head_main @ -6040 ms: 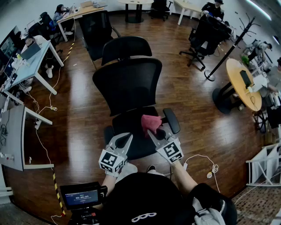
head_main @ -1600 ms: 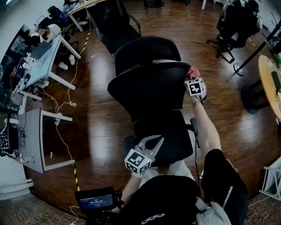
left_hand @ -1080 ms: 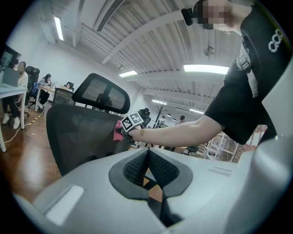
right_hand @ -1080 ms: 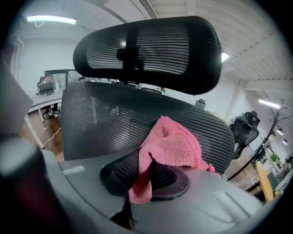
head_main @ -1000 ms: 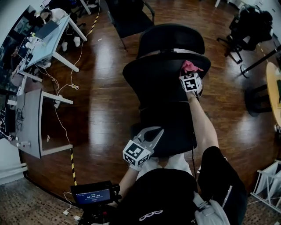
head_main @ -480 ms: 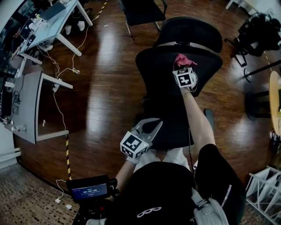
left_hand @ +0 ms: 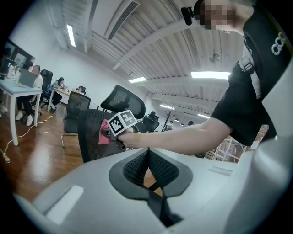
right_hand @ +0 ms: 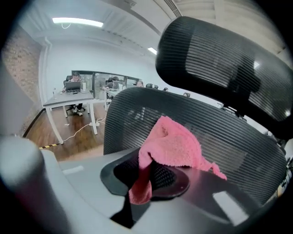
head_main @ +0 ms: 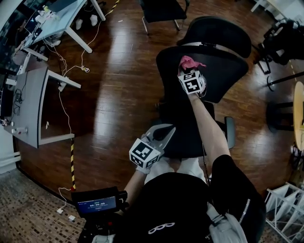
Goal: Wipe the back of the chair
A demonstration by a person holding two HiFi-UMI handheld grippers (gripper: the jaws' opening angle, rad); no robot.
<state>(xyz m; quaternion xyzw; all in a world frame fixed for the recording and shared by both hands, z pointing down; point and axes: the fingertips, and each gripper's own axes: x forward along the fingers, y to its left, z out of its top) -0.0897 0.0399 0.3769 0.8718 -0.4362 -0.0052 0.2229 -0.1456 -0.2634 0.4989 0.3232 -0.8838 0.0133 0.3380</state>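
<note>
A black office chair stands in front of me, with a mesh back [head_main: 213, 76] and a headrest [head_main: 221, 35]. My right gripper [head_main: 186, 68] is shut on a pink cloth [head_main: 189, 61], which is pressed against the upper left part of the chair back. In the right gripper view the cloth [right_hand: 171, 144] bunches over the jaws, right against the mesh [right_hand: 229, 132] and below the headrest [right_hand: 219, 50]. My left gripper [head_main: 167, 129] is held low over the seat, shut with nothing in it. In the left gripper view, the cloth [left_hand: 104, 137] shows against the chair back [left_hand: 89, 132].
A second black chair [head_main: 164, 9] stands beyond this one. A grey table [head_main: 28, 109] and a light desk [head_main: 52, 19] are at the left, with cables [head_main: 61, 80] on the wooden floor. A round table [head_main: 299, 109] is at the right edge. A camera monitor [head_main: 97, 206] is near my feet.
My right gripper rose from the seat with the cloth, then slid it leftwards along the top of the chair back. The left gripper stayed low over the seat.
</note>
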